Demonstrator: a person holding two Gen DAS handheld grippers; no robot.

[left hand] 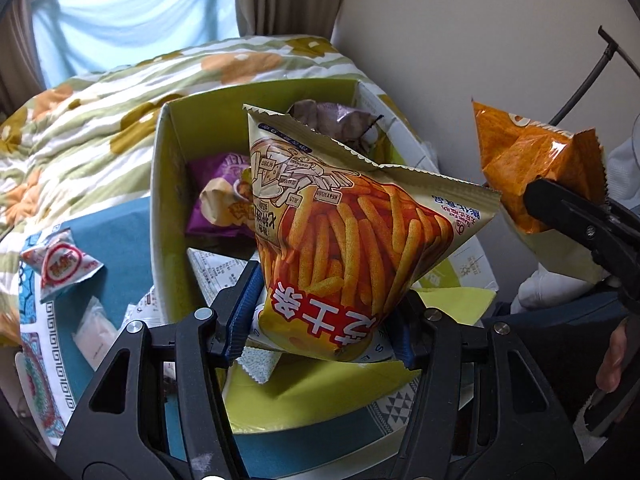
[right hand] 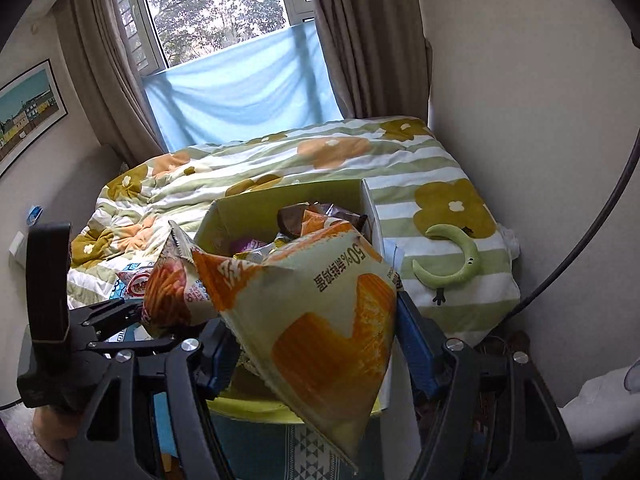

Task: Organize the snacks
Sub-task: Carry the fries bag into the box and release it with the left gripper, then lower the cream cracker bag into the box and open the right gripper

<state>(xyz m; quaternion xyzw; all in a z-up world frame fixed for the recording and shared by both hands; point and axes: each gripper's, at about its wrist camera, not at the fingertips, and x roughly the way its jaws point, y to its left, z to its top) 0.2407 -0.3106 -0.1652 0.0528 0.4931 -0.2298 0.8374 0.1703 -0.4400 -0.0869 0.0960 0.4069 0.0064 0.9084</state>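
Yellow-green cardboard forms the open box (left hand: pixel 168 184) on the bed (right hand: pixel 452 204), and it already has purple packets (left hand: pixel 218 204) inside. The left gripper (left hand: pixel 320 316) is pinching the bottom of a snack bag with fries printed on it (left hand: pixel 340 240), held just at the near edge of the box. The right gripper (right hand: pixel 316 344) is pinching an orange and pale green chip bag (right hand: pixel 320 320), near the box, to the right. A small red and white packet (left hand: pixel 64 268) lies at left on the bed.
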